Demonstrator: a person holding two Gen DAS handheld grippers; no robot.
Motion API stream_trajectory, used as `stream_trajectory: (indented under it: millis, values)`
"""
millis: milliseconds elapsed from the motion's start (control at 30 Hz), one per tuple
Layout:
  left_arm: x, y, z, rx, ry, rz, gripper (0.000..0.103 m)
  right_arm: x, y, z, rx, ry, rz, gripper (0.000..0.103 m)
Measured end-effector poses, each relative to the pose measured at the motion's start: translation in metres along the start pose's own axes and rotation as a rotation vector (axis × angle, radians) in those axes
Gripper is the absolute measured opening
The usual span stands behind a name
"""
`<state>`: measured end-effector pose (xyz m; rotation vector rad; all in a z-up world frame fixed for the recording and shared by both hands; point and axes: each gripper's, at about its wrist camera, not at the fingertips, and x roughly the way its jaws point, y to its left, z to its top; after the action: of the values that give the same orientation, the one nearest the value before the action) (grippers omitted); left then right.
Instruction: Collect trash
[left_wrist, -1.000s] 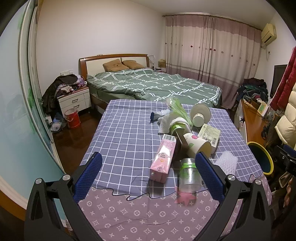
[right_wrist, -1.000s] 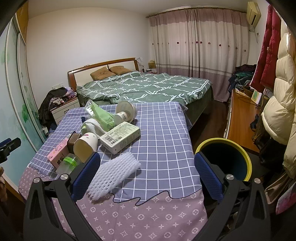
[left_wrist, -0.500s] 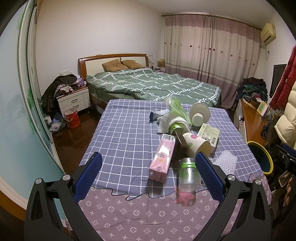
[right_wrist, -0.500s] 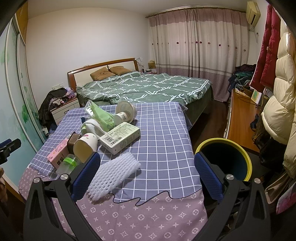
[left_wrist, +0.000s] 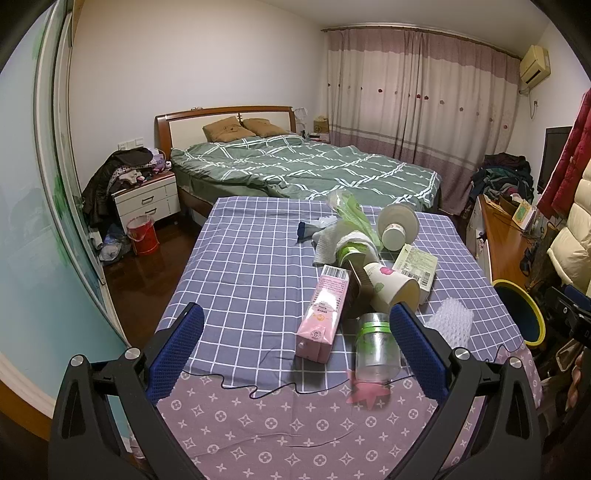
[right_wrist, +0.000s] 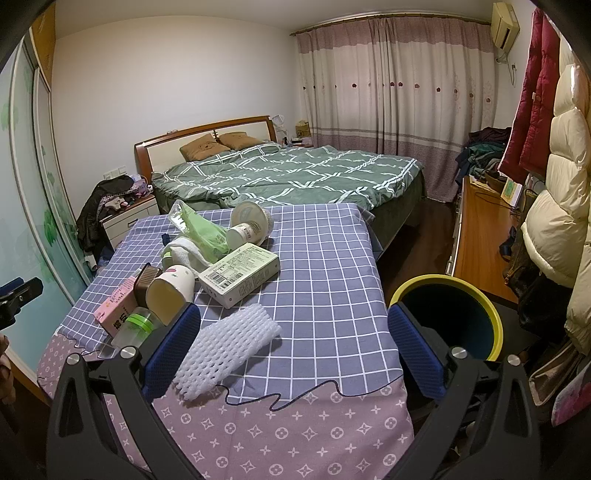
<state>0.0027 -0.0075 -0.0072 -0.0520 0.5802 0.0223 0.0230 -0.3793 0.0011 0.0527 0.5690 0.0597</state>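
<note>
Both grippers are held level above the near edge of a table (left_wrist: 240, 280) covered with a purple checked cloth, each pointing forward over it.

Left gripper (left_wrist: 295, 350): jaws spread wide and empty, blue pads apart. A pink carton (left_wrist: 325, 314) and a clear jar with a green collar (left_wrist: 376, 343) lie on their sides between the fingers in the view, on the cloth and not touched by either pad.

Right gripper (right_wrist: 295, 347): jaws spread wide, nothing held. A white foam net sleeve (right_wrist: 225, 350) lies just beside its left finger; contact cannot be determined from this angle.

Trash is piled on the table's centre and right portion:
- a tipped paper cup (right_wrist: 171, 293) touching the jar and the carton;
- a white printed box (right_wrist: 240, 275) beside the cup;
- a round white tub (right_wrist: 249, 225) on its side farther back;
- a green plastic bag (right_wrist: 201, 230) over a white cloth (right_wrist: 184, 253).

A dark bin with a yellow rim (right_wrist: 448, 317) stands on the floor off the table's right side, behind the right gripper's right finger. A bed with a green quilt (left_wrist: 303, 170) lies beyond the table.
</note>
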Motion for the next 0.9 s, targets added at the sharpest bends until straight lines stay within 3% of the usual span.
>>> stream_trajectory:
  millis: [500, 900]
  values:
    - [0.021, 0.000, -0.001, -0.003, 0.017, -0.016, 0.099, 0.021, 0.009, 0.008, -0.018, 0.027, 0.010, 0.097]
    - [0.055, 0.022, 0.023, -0.041, 0.015, -0.008, 0.099, 0.093, 0.046, 0.064, -0.058, 0.062, 0.177, 0.097]
